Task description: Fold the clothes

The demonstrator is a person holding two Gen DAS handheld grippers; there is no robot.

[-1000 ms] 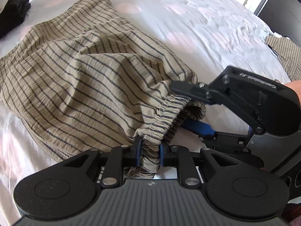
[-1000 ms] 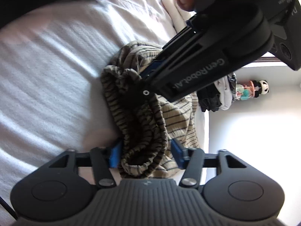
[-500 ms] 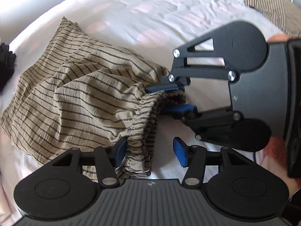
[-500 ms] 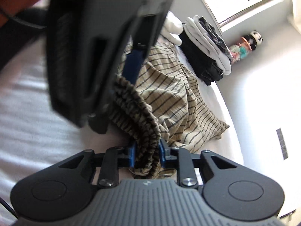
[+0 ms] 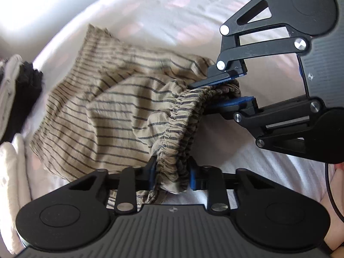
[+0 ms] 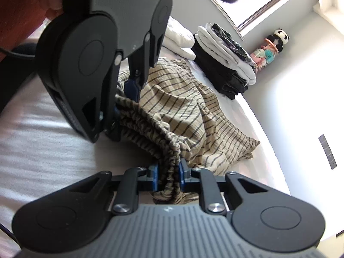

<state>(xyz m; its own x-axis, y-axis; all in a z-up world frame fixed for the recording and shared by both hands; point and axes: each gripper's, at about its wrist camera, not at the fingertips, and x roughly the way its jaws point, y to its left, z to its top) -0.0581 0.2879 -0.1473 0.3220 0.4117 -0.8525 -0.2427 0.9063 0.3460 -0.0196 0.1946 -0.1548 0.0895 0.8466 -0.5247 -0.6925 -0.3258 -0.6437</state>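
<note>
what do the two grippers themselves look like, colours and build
Both the left gripper and right gripper share one design: matte black linkage arms with silver pivot screws, round black discs at each side, a ribbed grey body, and blue fingertip pads. A black cable trails nearby.

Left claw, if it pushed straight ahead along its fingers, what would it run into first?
The left claw is already clamped on the elastic waistband of the striped shorts. Straight ahead, that bunched waistband comes first; beyond it probably the right claw, though depth is unclear.
</note>
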